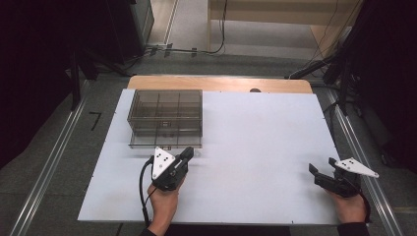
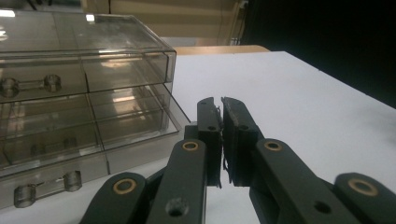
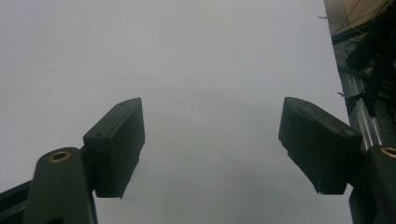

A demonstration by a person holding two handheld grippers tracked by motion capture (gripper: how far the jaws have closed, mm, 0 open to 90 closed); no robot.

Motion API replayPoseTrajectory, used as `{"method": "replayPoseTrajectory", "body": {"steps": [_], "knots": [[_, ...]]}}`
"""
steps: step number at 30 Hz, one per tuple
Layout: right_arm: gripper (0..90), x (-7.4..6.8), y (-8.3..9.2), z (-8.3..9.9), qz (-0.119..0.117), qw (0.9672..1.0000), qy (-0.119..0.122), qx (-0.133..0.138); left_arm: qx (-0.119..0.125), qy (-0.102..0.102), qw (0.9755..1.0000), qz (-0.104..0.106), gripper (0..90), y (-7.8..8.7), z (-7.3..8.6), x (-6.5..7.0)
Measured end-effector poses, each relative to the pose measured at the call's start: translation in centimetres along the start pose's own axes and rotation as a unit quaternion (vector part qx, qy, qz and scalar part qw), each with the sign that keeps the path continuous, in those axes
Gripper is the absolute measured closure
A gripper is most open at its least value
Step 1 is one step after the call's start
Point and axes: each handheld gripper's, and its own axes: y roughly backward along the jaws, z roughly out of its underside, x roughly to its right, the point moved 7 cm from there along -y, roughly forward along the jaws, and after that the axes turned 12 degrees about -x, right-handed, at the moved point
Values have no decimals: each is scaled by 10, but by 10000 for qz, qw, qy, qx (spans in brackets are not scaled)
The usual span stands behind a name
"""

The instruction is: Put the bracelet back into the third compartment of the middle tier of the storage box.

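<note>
A clear smoky plastic drawer box [image 1: 165, 117] with several compartments stands on the white table [image 1: 255, 132] at its far left. My left gripper [image 1: 189, 152] sits just in front of the box's right front corner, shut with nothing between its jaws. In the left gripper view the box [image 2: 79, 93] is to the left of the shut gripper [image 2: 221, 105], with small clear drawer handles [image 2: 45, 187] on its front. My right gripper [image 1: 315, 170] rests near the table's right front, open and empty. In the right gripper view its fingertips [image 3: 212, 119] stand wide apart over bare white table.
A wooden board edge [image 1: 221, 82] runs along the table's far side. Metal floor rails [image 1: 49, 167] run on both sides of the table. Cables and dark stands [image 1: 339, 64] lie beyond the right rear corner.
</note>
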Motion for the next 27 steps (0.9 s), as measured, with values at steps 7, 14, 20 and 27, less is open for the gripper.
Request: {"method": "replayPoseTrajectory", "body": {"steps": [7, 14, 20, 27], "knots": [[209, 0, -1, 0, 21, 10000, 21, -7, 152, 17, 9999, -8, 869, 2, -5, -3], [209, 0, -2, 1, 23, 10000, 14, -37, 285, 19, 9996, -68, 869, 1, -8, -4], [210, 1, -2, 1, 27, 10000, 10, -37, 327, 45, 9994, -93, 869, 1, -11, -8], [210, 0, -2, 1, 20, 10000, 17, -47, 423, 72, 9990, -149, 869, 0, -14, -11]]}}
